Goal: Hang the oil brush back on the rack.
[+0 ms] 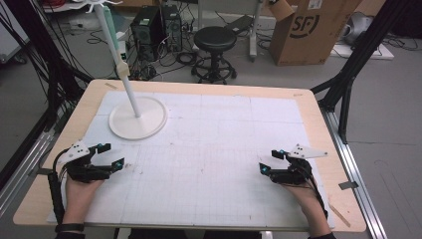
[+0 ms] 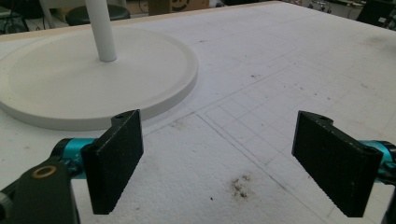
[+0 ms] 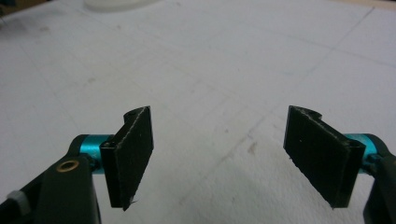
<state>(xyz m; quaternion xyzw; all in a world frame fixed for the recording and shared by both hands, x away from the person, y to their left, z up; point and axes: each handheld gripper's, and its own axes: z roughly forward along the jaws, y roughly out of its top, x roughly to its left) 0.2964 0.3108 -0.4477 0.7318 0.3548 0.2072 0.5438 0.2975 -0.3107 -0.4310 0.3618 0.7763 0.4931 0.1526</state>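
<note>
A white stand with a round base [image 1: 137,118] and a slanted pole [image 1: 119,62] sits on the gridded white mat at the back left. My left gripper [image 1: 110,157] rests low on the mat at the front left, open, nothing between its pads [image 2: 116,158]; the stand's base [image 2: 93,74] lies just ahead of it. At the front right my right gripper [image 1: 270,161] is down near the mat, open and empty, its jaws spread wide over bare mat [image 3: 219,154]. A hand holds each gripper from below.
The white mat [image 1: 209,149] covers most of a wooden table [image 1: 328,129]. Behind the table stand a black stool [image 1: 214,50], computer towers [image 1: 154,30] and a cardboard box [image 1: 311,30]. Black frame legs [image 1: 348,74] rise at both sides.
</note>
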